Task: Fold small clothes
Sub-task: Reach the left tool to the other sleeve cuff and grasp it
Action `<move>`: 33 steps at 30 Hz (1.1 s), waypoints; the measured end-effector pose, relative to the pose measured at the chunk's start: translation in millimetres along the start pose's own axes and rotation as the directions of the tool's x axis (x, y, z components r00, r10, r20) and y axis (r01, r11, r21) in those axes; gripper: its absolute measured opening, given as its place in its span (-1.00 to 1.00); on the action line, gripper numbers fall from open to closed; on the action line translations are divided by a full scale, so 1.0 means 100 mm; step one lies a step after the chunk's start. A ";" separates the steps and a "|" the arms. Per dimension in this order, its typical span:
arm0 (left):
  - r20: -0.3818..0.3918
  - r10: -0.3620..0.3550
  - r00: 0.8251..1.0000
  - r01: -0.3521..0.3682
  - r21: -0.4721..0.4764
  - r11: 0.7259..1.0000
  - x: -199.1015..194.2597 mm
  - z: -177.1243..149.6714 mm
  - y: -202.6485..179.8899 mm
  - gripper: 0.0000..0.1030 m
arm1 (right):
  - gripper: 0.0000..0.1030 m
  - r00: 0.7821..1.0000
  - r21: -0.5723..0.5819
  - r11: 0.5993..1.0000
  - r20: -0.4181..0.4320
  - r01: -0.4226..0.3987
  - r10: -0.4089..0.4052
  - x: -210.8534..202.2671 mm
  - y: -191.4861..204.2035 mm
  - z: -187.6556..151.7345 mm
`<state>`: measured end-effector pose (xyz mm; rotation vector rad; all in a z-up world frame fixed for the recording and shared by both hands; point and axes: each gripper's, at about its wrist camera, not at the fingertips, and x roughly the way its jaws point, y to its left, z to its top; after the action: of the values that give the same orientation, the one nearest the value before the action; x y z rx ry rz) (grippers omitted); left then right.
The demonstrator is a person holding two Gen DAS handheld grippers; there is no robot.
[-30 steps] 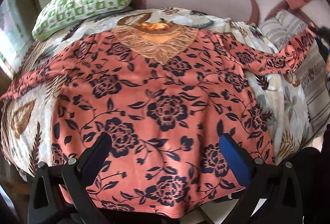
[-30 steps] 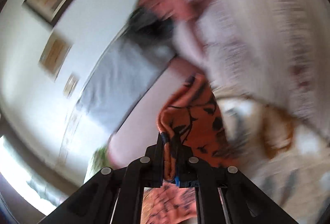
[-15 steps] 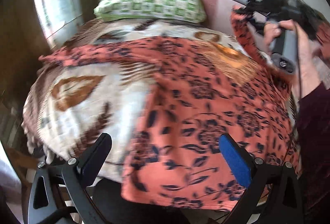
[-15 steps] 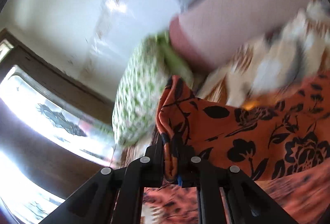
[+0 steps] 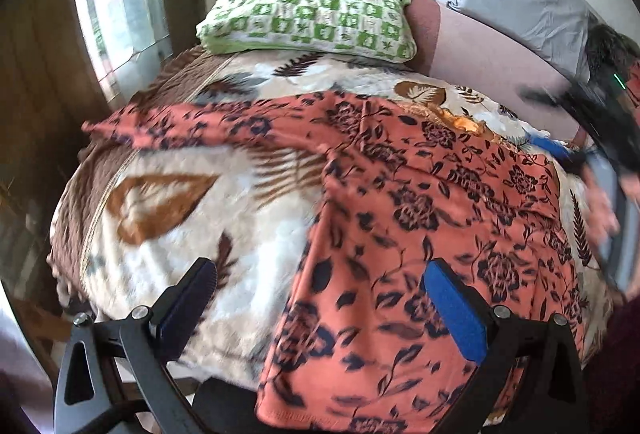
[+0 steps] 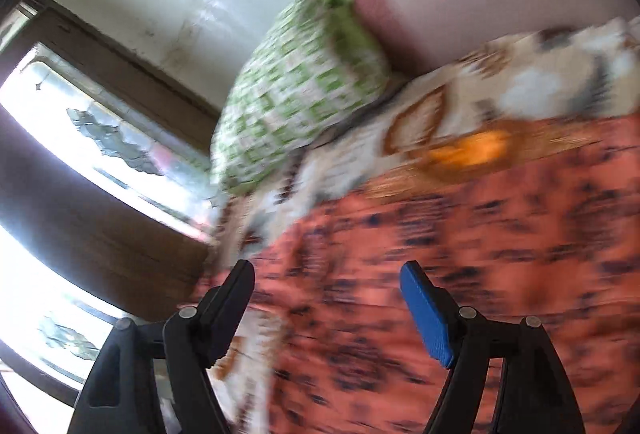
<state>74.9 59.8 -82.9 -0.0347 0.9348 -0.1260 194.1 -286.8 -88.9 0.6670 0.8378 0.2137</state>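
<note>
We are holding the left hand-held gripper (image 5: 316, 302) low over the near edge of the bed, its two fingers spread wide apart with nothing between them. The right hand-held gripper (image 6: 326, 298) is hanging over the same cloth, its fingers likewise apart and gripping nothing; in the left wrist view it is showing as a blurred dark shape at the far right (image 5: 576, 154).

The blouse (image 5: 420, 234), orange-pink with dark flowers, is lying spread on the blanket (image 5: 180, 218) that is covering the bed, filling the right half of the left wrist view. Its long axis is running from the hem, which is hanging over the near edge of the bed, up to the neckline at the far side, toward the headboard (image 5: 480, 46). One sleeve (image 5: 192, 126) is stretching out to the left across the blanket; the other is lying folded across the blouse's right side.

A green checked pillow (image 5: 308, 18) is resting at the far end, just beside the headboard, with a grey pillow (image 5: 520, 2) to its right. The right wrist view is heavily blurred.
</note>
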 end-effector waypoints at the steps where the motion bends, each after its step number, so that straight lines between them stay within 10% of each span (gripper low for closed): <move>1: 0.000 -0.002 1.000 0.002 0.001 1.000 0.03 0.06 -0.04 1.00 | 0.53 1.000 0.001 1.000 0.010 0.020 -0.020 -0.15 -0.14 -0.01; 7: -0.002 0.021 1.000 -0.022 -0.129 0.991 0.29 0.42 0.22 1.00 | 0.53 0.993 0.054 0.992 0.026 0.111 -0.112 -0.92 -1.12 -0.34; 12: -0.048 0.159 0.986 -0.166 -0.322 0.932 0.46 0.52 1.05 1.00 | 0.53 0.997 0.059 0.997 0.047 0.058 -0.060 -1.09 -1.43 -0.55; 20: -0.095 0.271 0.958 -0.275 -0.581 0.766 0.50 0.82 2.40 1.00 | 0.53 0.992 0.013 0.997 -0.094 -0.078 0.079 -0.45 -1.22 -0.75; 29: -0.090 0.157 0.983 -0.165 -0.805 0.570 0.96 0.98 3.24 1.00 | 0.53 0.989 -0.031 0.999 -0.144 -0.044 0.039 -0.15 -1.19 -0.88; 33: -0.097 0.117 0.988 -0.145 -0.828 0.541 1.22 1.01 3.32 0.95 | 0.53 0.988 -0.027 0.999 -0.147 -0.041 0.037 -0.11 -1.24 -0.87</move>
<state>259.0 371.6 -148.4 -0.8703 0.9502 0.4899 112.2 -348.1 -200.7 0.6459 0.9612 0.3126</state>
